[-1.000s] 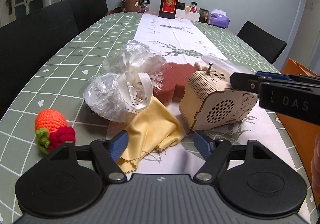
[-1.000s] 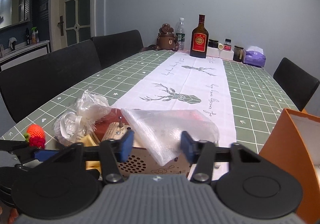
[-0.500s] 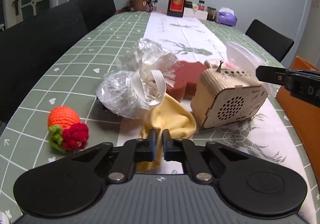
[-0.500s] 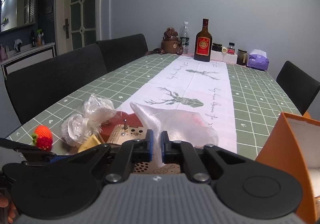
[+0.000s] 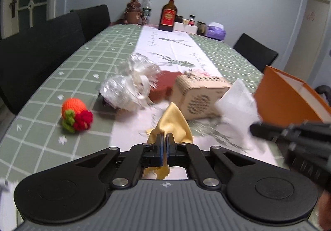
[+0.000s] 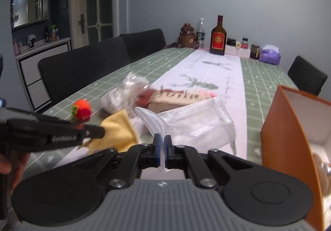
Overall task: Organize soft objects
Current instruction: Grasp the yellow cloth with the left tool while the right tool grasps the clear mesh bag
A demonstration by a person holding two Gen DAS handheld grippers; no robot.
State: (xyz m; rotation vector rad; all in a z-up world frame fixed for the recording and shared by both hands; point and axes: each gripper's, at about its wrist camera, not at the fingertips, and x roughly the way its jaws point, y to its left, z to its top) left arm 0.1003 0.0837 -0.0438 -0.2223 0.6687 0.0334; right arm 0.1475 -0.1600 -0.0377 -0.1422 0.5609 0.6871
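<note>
My left gripper (image 5: pixel 164 139) is shut on a yellow cloth (image 5: pixel 172 121) and holds it lifted above the table runner; the cloth also shows in the right wrist view (image 6: pixel 118 127). My right gripper (image 6: pixel 162 144) is shut on a clear bubble-wrap bag (image 6: pixel 194 123), lifted beside the orange box (image 6: pixel 289 127); the bag shows in the left wrist view (image 5: pixel 238 102). A knitted orange and red fruit (image 5: pixel 75 112) lies on the green tablecloth at the left. A crinkled clear bag with a white ribbon (image 5: pixel 128 90) and a dark red sponge (image 5: pixel 164 84) lie behind the cloth.
A wooden radio box (image 5: pixel 198 94) stands mid-table. The open orange box (image 5: pixel 289 98) stands at the right edge. A bottle (image 5: pixel 168 14), jars and a tissue pack (image 5: pixel 216 31) stand at the far end. Black chairs (image 5: pixel 41 49) line the left side.
Both grippers have shut, the left on the yellow cloth, the right on the bubble-wrap bag. Both have lifted their items and pulled back; the bag has come off the radio towards the orange box.
</note>
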